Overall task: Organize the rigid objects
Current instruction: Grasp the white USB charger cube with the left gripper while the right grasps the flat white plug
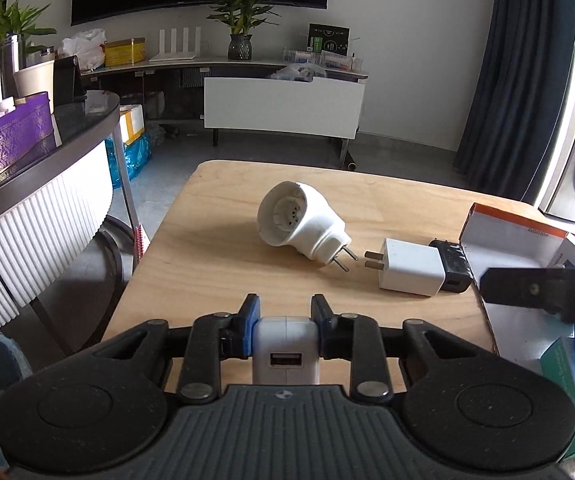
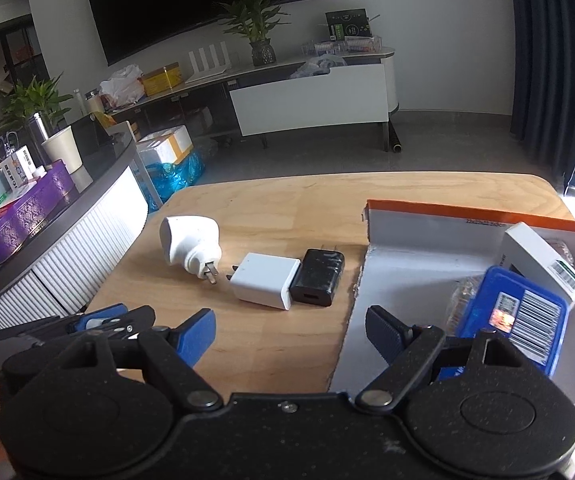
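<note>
Progress: blue case point(image 2: 515, 316) and white carton point(image 2: 543, 260) already in orange box point(image 2: 467, 210). My left jaws point(image 1: 285, 322) pinching white USB charger point(image 1: 285, 350) above tabletop point(image 1: 215, 256); right jaws point(image 2: 289, 334) spread, empty. Round plug adapter point(image 1: 303, 222), white charger point(image 1: 409, 266), black charger point(image 1: 451, 266) remain on tabletop.

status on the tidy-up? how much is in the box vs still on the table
Done: a blue case and a white carton already lie in the orange box. In hand: left gripper is shut on a white USB charger; right gripper is open, empty. Left on the table: round white plug, white charger, black charger.
</note>
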